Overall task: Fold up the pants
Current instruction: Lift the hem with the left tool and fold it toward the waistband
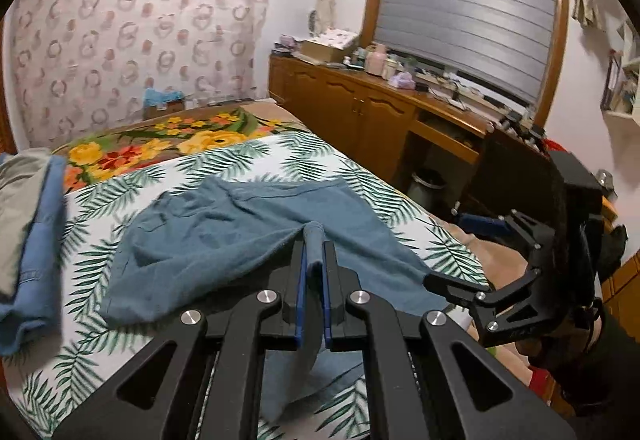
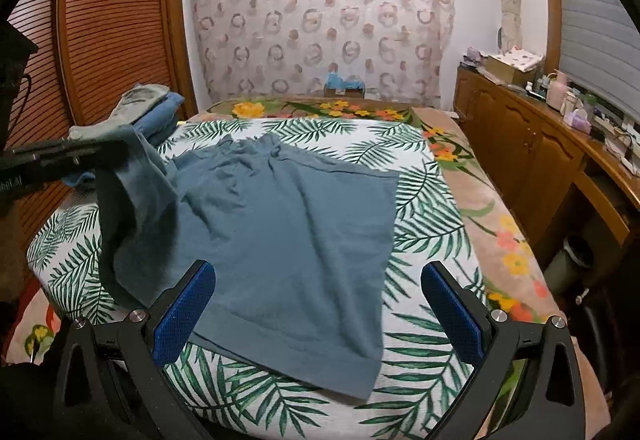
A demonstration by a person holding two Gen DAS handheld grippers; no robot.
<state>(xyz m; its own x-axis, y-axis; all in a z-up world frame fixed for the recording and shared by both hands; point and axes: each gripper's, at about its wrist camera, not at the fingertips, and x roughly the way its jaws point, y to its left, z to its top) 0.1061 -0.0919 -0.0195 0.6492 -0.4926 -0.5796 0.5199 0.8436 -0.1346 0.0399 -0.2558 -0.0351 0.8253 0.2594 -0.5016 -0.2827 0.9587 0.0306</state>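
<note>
Left wrist view: the left gripper (image 1: 314,260) is clamped on a fold of the blue pants (image 1: 240,224), lifting it off the leaf-print sheet (image 1: 280,152); the right gripper (image 1: 460,252) hovers at the bed's right edge. Right wrist view: the right gripper (image 2: 318,314) gapes wide, empty, over the pants (image 2: 288,232) lying mid-sheet; folded clothes (image 2: 152,108) sit at the far left corner.
</note>
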